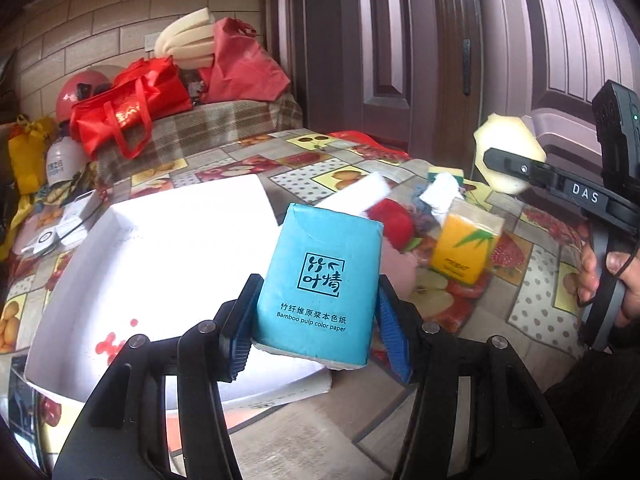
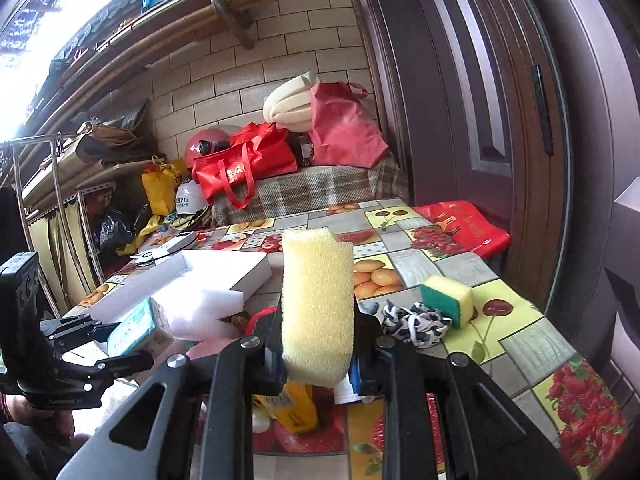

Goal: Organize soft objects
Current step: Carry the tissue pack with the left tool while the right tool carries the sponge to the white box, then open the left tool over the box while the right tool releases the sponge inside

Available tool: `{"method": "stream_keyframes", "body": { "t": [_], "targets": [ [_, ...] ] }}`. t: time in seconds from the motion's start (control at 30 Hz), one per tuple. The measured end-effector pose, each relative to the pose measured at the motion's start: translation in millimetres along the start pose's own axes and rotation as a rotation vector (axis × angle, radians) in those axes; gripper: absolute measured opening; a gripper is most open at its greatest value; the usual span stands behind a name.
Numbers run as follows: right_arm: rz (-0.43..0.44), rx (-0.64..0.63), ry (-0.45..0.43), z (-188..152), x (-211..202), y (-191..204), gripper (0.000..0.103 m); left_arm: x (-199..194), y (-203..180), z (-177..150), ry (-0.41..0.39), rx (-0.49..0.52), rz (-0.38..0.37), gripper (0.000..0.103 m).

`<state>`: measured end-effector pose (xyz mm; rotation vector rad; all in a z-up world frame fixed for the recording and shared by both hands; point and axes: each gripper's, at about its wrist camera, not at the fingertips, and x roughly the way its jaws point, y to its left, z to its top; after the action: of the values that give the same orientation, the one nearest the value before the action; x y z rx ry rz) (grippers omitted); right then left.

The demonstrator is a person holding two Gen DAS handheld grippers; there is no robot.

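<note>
Both grippers loaded: left gripper [image 1: 316, 316] clamps the blue tissue pack [image 1: 320, 284], white box [image 1: 160, 248] at ten o'clock, nearer than right gripper [image 2: 318, 352] pinching its upright sponge [image 2: 316, 304]

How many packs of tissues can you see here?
2. The blue tissue pack is held in the left gripper above the white box. The yellow tissue pack lies on the tablecloth further right. Clutter may hide others.

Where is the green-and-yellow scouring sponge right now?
In the right wrist view, the green-and-yellow scouring sponge sits on the fruit-print tablecloth, right of the held sponge, beside the black-and-white scrunchie.
</note>
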<state>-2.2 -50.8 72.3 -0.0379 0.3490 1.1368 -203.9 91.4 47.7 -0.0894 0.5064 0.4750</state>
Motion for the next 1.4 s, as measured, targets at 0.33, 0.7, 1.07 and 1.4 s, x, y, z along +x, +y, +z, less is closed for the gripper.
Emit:
{"method": "stream_keyframes", "body": {
  "t": [0.33, 0.7, 1.07, 1.4],
  "targets": [
    [0.085, -0.02, 0.024, -1.4, 27.6, 35.6, 0.021, -19.4, 69.6, -17.8, -0.044, -0.125, 0.206, 0.055],
    [0.275, -0.227, 0.067, -11.1, 54.7, 118.9, 0.021, -10.8, 122.0, -18.4, -0.054, -0.224, 0.33, 0.055],
    [0.323, -0.301, 0.122, -17.6, 106.6, 176.3, 0.021, 24.8, 151.9, -6.1, 0.013, -0.29, 0.351, 0.055],
    [0.243, -0.265, 0.166, -12.9, 133.8, 182.8, 0.082, 39.7, 162.4, -6.8, 0.085, -0.334, 0.291, 0.058]
  ]
}}
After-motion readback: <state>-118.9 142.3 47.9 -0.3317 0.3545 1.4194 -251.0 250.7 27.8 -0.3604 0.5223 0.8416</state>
